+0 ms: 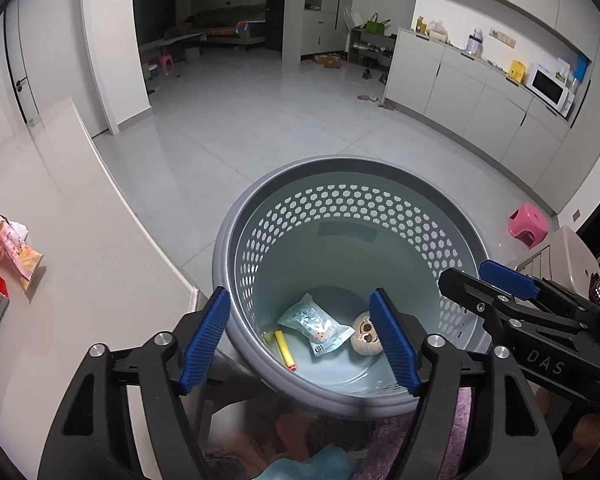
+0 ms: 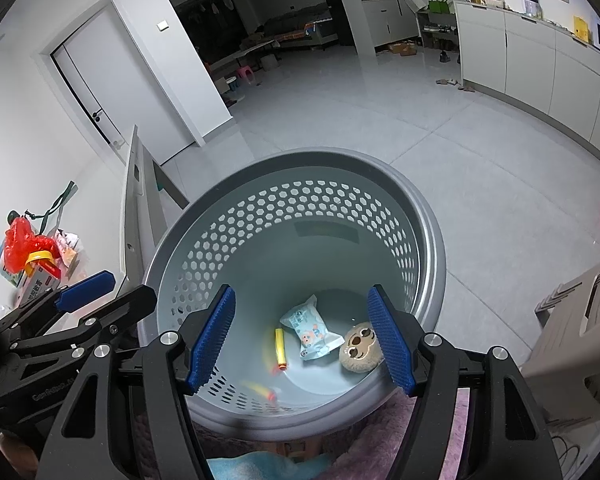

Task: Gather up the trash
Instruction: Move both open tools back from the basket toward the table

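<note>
A grey perforated basket (image 1: pixel 236 240) (image 2: pixel 432 240) stands on the tiled floor below both grippers. On its bottom lie a pale blue snack wrapper (image 1: pixel 316 326) (image 2: pixel 312 334), a yellow foam dart (image 1: pixel 285 350) (image 2: pixel 280 346) and a round sloth-face toy (image 1: pixel 365 334) (image 2: pixel 360 346). In the right wrist view a blurred yellow streak (image 2: pixel 260 390) shows near the basket's near wall. My left gripper (image 1: pixel 300 294) hangs open over the basket, nothing between its blue pads. My right gripper (image 2: pixel 302 290) is open beside it, also holding nothing.
A white table (image 1: pixel 80 280) at the left carries snack packets (image 1: pixel 16 252), a red bag (image 2: pixel 24 240) and a box (image 2: pixel 40 280). A pink stool (image 1: pixel 528 224) and beige plastic furniture (image 2: pixel 580 320) stand to the right. Purple fleece and blue cloth lie below the grippers.
</note>
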`<state>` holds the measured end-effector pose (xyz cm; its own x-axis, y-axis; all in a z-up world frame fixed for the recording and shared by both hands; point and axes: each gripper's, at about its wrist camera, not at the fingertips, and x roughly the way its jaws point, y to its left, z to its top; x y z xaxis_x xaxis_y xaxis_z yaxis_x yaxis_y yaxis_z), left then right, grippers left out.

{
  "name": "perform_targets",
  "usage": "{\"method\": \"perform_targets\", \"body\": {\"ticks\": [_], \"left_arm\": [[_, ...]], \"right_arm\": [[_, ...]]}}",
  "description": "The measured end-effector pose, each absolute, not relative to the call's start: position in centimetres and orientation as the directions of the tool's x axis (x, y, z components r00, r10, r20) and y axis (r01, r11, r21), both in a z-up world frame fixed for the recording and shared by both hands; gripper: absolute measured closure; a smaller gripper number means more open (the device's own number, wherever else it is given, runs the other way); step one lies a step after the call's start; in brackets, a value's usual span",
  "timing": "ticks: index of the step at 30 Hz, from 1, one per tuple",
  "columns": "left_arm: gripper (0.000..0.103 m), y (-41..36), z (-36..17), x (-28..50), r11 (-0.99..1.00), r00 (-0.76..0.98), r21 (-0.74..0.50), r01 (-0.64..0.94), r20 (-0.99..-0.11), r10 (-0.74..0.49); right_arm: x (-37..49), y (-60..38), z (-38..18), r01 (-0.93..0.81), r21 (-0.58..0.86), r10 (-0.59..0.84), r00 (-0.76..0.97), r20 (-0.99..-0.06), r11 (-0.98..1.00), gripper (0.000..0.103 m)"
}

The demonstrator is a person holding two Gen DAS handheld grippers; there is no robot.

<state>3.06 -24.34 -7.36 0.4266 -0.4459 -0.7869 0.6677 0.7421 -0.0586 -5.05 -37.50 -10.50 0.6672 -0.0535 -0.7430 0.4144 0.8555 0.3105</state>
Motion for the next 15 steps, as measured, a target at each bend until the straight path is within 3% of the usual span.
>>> {"method": "perform_targets", "body": {"ticks": [15], "left_arm": [[0.025, -20.4, -5.4, 2.3, 0.779, 0.489, -0.063, 0.624, -0.746, -0.452]], "right_arm": [[-4.9, -34.8, -8.9, 0.354, 0.282, -0.042, 0.685, -0.727, 0.892, 0.027]]}}
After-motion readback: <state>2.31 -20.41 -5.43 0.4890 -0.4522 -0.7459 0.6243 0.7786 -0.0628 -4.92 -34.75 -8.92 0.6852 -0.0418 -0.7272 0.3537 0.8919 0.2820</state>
